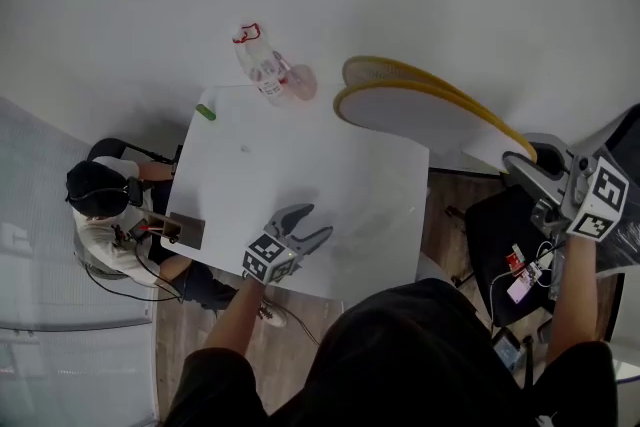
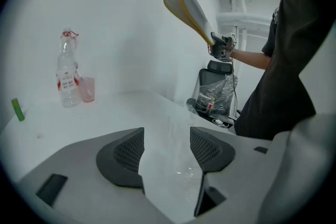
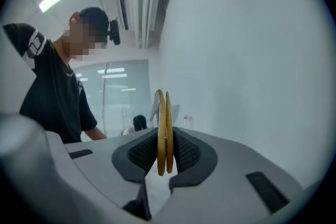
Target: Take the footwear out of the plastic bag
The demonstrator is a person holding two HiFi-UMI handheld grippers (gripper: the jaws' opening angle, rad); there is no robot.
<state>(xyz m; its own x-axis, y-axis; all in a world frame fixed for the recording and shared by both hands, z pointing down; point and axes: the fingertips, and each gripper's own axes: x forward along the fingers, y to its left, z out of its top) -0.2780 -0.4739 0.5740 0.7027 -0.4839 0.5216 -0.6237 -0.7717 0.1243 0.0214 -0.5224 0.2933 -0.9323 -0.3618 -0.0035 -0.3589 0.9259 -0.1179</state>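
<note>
A pair of flat slippers [image 1: 420,105] with yellow edges and pale soles hangs in the air over the right edge of the white table [image 1: 250,185]. My right gripper [image 1: 525,160] is shut on their near end. In the right gripper view both slippers [image 3: 164,128] stand edge-on, pressed between the dark pads. In the left gripper view they [image 2: 191,13] are raised high at the right. My left gripper [image 1: 308,223] hovers low over the table's near side, open. A clear plastic bag [image 2: 176,162] lies flat on the table under and between its jaws, and the pads do not press on it.
A clear bottle [image 1: 258,60] and a pink cup [image 1: 300,83] stand at the table's far edge, with a small green object [image 1: 205,111] at the far left corner. A person [image 1: 100,195] sits at the table's left. A black chair [image 1: 505,245] with cables stands at the right.
</note>
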